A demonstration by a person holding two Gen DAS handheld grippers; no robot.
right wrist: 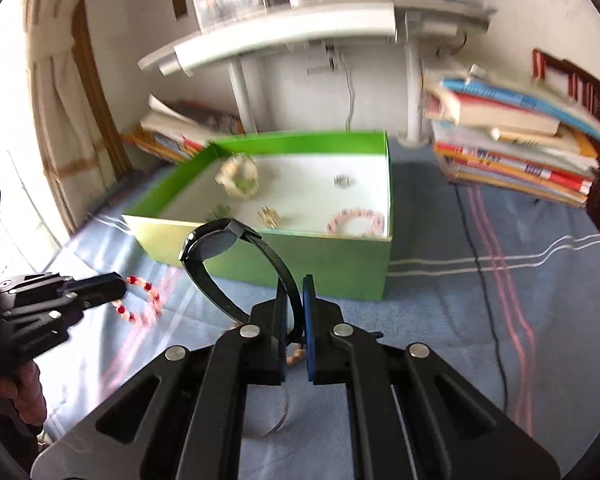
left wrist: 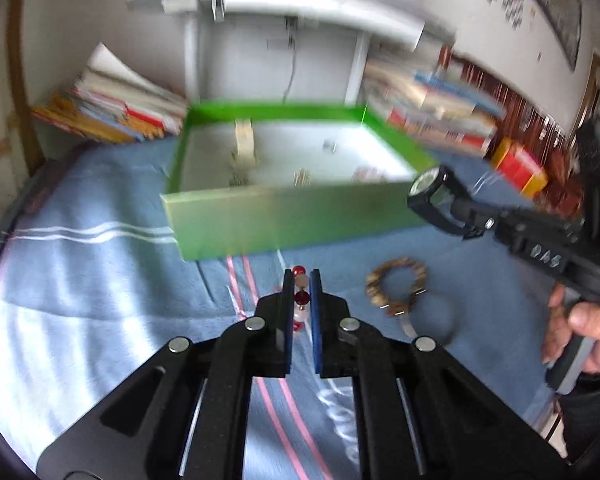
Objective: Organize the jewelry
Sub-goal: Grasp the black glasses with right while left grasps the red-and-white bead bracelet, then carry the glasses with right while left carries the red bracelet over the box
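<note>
the left claw (left wrist: 302,300) is pinching a light, floppy bead bracelet (right wrist: 142,300) while the right claw (right wrist: 296,320) is gripping a black watch (right wrist: 212,244) by its springy strap.

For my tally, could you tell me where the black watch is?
The black watch hangs by its strap in the right gripper, just before the green box's front wall.
</note>
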